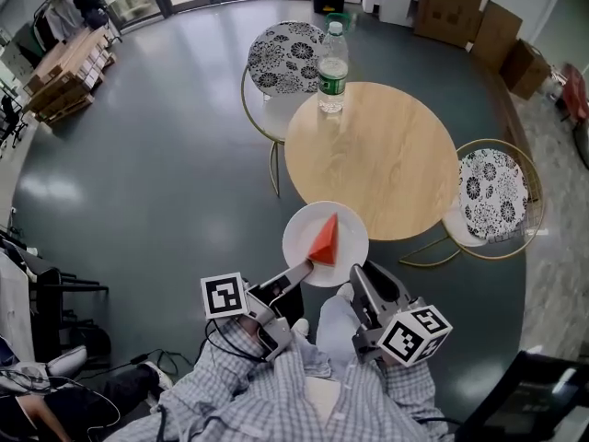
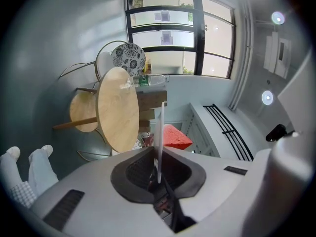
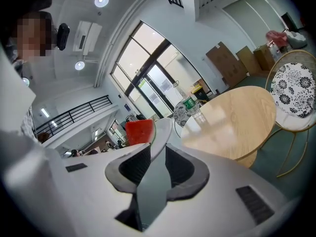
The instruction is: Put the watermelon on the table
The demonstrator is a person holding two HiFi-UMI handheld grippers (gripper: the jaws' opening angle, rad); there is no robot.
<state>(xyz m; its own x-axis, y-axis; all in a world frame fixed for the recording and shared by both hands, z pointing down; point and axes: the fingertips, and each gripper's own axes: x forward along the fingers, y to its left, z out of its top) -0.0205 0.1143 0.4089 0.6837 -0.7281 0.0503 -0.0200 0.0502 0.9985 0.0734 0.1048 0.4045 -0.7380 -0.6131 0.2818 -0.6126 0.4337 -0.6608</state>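
A red watermelon wedge (image 1: 325,239) lies on a white plate (image 1: 299,228) held in the air at the near edge of the round wooden table (image 1: 377,155). My left gripper (image 1: 302,271) is shut on the plate's near left rim, and my right gripper (image 1: 357,274) is shut on its near right rim. In the left gripper view the plate (image 2: 160,132) shows edge-on between the jaws, the wedge (image 2: 175,137) to its right and the table (image 2: 118,107) to its left. In the right gripper view the plate (image 3: 160,137) runs between the jaws, the wedge (image 3: 139,131) on it and the table (image 3: 232,125) beyond.
A clear water bottle (image 1: 332,68) with a green label stands at the table's far edge. Two chairs with black-and-white patterned seats flank the table, one at the far left (image 1: 287,58) and one at the right (image 1: 492,191). Cardboard boxes (image 1: 456,7) stand along the far wall.
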